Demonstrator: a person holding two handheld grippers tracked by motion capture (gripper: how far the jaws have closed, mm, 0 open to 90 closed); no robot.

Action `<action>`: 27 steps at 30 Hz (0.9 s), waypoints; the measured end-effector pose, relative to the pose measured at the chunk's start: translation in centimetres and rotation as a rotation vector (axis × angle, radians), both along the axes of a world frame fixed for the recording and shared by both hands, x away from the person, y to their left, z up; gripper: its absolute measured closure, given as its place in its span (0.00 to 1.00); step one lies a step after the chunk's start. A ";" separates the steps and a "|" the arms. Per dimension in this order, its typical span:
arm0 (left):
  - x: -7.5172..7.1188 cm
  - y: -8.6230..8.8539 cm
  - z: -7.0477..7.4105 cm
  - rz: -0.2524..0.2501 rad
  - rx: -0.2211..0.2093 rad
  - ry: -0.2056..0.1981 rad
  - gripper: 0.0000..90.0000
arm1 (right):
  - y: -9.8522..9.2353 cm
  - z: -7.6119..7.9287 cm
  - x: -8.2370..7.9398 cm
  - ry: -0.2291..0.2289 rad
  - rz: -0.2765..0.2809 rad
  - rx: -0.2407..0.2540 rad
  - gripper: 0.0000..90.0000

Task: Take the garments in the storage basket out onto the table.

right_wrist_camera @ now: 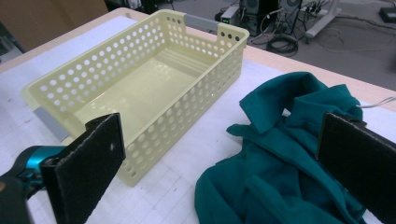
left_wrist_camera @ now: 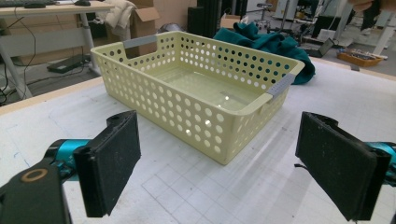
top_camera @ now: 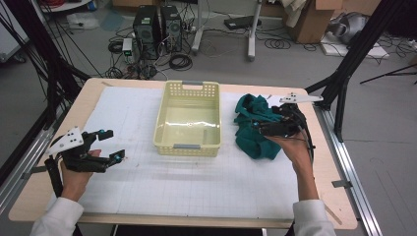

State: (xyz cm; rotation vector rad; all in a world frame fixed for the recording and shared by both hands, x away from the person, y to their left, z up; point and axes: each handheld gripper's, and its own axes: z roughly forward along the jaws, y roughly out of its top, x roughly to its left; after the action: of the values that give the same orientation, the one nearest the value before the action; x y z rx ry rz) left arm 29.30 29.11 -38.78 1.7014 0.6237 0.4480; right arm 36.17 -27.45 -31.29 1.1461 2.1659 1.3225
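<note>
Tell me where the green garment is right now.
In the high view the green garment lies crumpled on the table's right side, just right of the yellow basket, under the right gripper.

Basket (top_camera: 187, 118): pale yellow, perforated, empty (grey handle grips)
Tabletop (top_camera: 147, 177): white gridded mat
Floor (top_camera: 231, 59): computer towers (top_camera: 157, 29), cables, cardboard boxes

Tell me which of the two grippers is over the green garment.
The right gripper, open, hovers over the crumpled green garment right of the yellow basket. The left gripper sits over bare mat, far left.
</note>
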 end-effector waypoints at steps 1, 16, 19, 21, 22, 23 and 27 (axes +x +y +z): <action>0.0 0.0 0.0 0.000 -0.001 -0.001 0.16 | -0.1 -0.1 -0.2 -0.005 0.004 0.004 0.01; 0.0 0.1 0.0 0.003 0.000 -0.002 0.16 | -1.2 -1.9 -4.0 -0.104 0.053 0.089 0.01; 0.0 0.1 0.1 0.003 0.000 -0.003 0.16 | -1.2 -2.3 -4.8 -0.136 0.076 0.094 0.01; 0.0 0.1 0.1 0.004 -0.003 -0.003 0.16 | -1.2 -2.5 -5.1 -0.144 0.096 0.082 0.01; 0.0 0.1 0.1 0.003 -0.003 -0.003 0.16 | -1.2 -2.6 -5.2 -0.146 0.099 0.072 0.01; 0.0 0.1 0.1 0.002 -0.003 -0.004 0.16 | -1.2 -2.7 -5.3 -0.150 0.102 0.064 0.01; 0.0 0.1 0.1 0.000 -0.002 -0.008 0.16 | -1.3 -3.3 -5.8 -0.151 0.109 0.077 0.01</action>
State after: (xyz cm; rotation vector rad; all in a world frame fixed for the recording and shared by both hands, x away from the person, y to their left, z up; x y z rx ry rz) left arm 29.26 29.19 -38.65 1.6967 0.6186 0.4538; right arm 30.39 -28.74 -34.61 0.9336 2.1106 1.4999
